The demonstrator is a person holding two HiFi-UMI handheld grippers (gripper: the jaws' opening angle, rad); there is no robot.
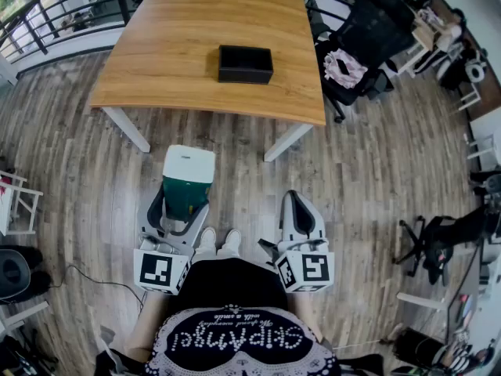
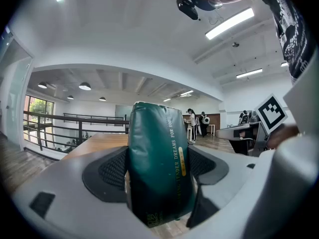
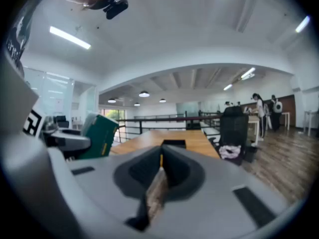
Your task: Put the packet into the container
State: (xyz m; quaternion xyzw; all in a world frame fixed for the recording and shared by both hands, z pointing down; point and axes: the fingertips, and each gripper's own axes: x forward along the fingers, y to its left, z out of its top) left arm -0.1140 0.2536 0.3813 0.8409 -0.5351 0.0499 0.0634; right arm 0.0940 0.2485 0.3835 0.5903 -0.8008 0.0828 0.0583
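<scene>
The left gripper [image 1: 185,204] is clenched on the packet [image 2: 158,163], a dark green bag with a white top. The packet sits deep between the two jaws, and the dark pads [image 2: 113,169] press on its two broad faces, so the jaws stand wide apart around it. The packet is about upright in the grip: its long axis runs up and down, across the direction of the jaws. Its white top end points up and rises above the jaws, and its lower end hangs just below them. One narrow edge, with a line of print running along its length, faces back to the gripper's camera. The right gripper [image 3: 160,169] is beside the left one, at about the same level. Its jaws are closed together with nothing between them. The black container [image 1: 245,63] is ahead of both grippers and well apart from them, lying on the wooden table [image 1: 168,61] with its open side up. Seen from the right gripper it is almost straight in front; from the left gripper it is ahead and a little to the right.
</scene>
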